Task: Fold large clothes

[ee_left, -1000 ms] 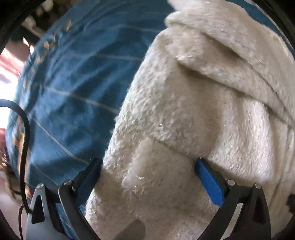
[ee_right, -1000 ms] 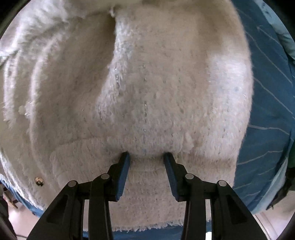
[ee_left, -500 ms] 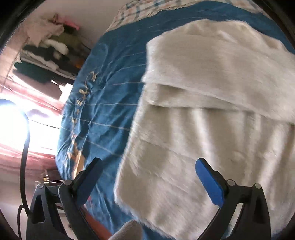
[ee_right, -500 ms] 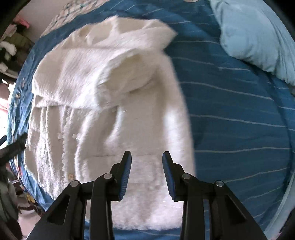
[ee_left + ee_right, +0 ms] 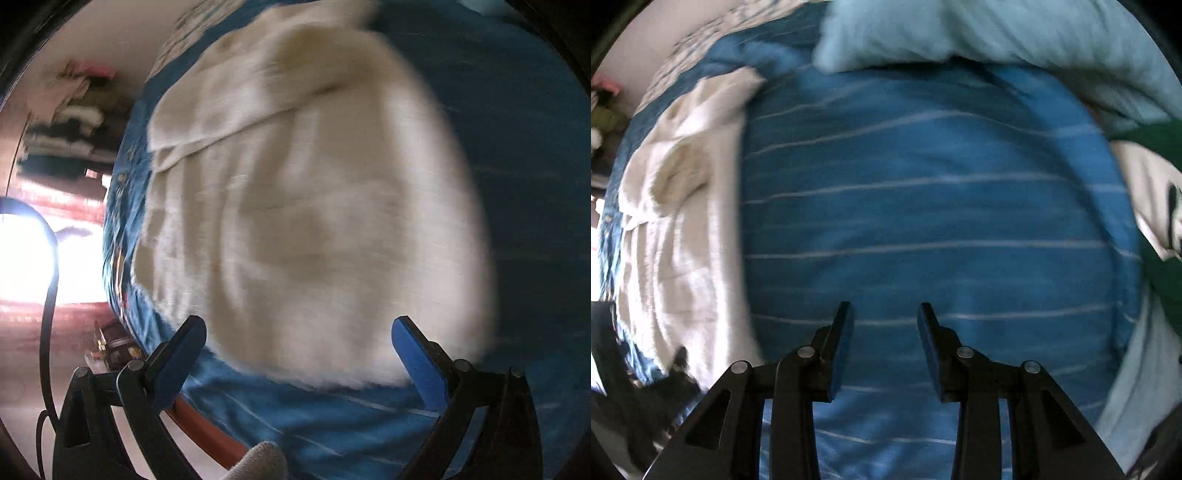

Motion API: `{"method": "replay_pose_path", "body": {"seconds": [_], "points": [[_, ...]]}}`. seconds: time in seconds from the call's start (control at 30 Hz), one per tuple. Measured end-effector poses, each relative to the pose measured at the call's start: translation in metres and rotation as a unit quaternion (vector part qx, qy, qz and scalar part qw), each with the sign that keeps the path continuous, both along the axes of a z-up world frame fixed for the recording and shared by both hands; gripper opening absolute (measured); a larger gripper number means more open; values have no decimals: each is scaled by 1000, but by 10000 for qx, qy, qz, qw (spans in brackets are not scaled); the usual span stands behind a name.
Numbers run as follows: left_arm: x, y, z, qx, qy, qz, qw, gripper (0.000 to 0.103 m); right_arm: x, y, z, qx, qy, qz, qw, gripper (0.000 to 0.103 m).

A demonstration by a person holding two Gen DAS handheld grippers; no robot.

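Left wrist view: the left gripper [image 5: 297, 336] hangs above the bed with its blue-padded fingers [image 5: 419, 360] spread wide and nothing between them. Ahead of it lies the white fleece garment [image 5: 295, 206], partly folded, an upper layer turned over the lower one along a slanting fold line. Its near hem ends just short of the bed's near edge, leaving a strip of blue striped bedspread [image 5: 332, 432] bare; to the right the bedspread runs open well past the garment. Motion blur softens the fabric, so the exact run of the fold is uncertain. At far left, shelves of stacked clothes [image 5: 70, 125] stand beside a bright window [image 5: 26, 258].

Right wrist view: the right gripper [image 5: 884, 325] has its fingers set a narrow gap apart, holding nothing, over a broad bare stretch of bedspread [image 5: 923, 221]. The garment [image 5: 683, 206] lies along the left side; a pale blue pillow [image 5: 960, 33] bounds the far edge, and a green-and-white cloth [image 5: 1156, 192] the right.

No legible writing or labels appear in either view.
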State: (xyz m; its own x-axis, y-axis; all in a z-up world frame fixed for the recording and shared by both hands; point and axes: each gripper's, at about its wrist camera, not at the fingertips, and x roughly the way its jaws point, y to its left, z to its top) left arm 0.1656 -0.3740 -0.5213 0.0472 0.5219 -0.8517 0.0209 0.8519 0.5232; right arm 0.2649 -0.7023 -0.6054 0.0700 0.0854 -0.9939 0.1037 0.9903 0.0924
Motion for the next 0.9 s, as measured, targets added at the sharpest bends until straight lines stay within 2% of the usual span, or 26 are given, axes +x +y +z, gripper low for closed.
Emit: {"method": "replay_pose_path", "body": {"seconds": [0.07, 0.17, 0.27, 0.3, 0.4, 0.43, 0.47, 0.57, 0.67, 0.77, 0.8, 0.9], "points": [[-4, -30, -13, 92, 70, -191, 9997, 103, -7, -28, -1, -139, 80, -49, 9999, 38], [4, -64, -44, 449, 164, -357, 9982, 103, -12, -50, -3, -274, 135, -86, 9995, 38], [22, -62, -73, 760, 213, -415, 9960, 103, -10, -57, -9, -300, 168, -87, 9994, 38], [27, -58, -78, 720, 214, -379, 9965, 103, -7, -56, -11, -268, 159, -63, 9995, 38], [41, -31, -72, 235, -23, -63, 9997, 100, 7, -40, -21, -23, 139, 73, 9999, 38], [44, -20, -65, 66, -141, -49, 9999, 61, 13, -36, -24, 93, 133, 96, 9998, 38], [46, -7, -58, -164, -218, 28, 9996, 6, 20, -28, -28, 263, 119, 123, 9995, 38], [49, 41, -26, -682, -569, 349, 9954, 7, 51, 8, -43, 973, 32, 294, 9948, 38], [49, 89, 12, -683, -926, 386, 9926, 6, 88, 53, -52, 1697, -31, 375, 9848, 38], [52, 137, 48, -677, -1230, 463, 9890, 6, 126, 99, -57, 2591, -36, 222, 9656, 45], [53, 147, 55, -683, -1297, 485, 9880, 6, 140, 117, -59, 2959, -18, 79, 9552, 46], [56, 186, 72, -741, -1391, 521, 9861, 6, 168, 152, -65, 3622, 93, -342, 9314, 56]]}}
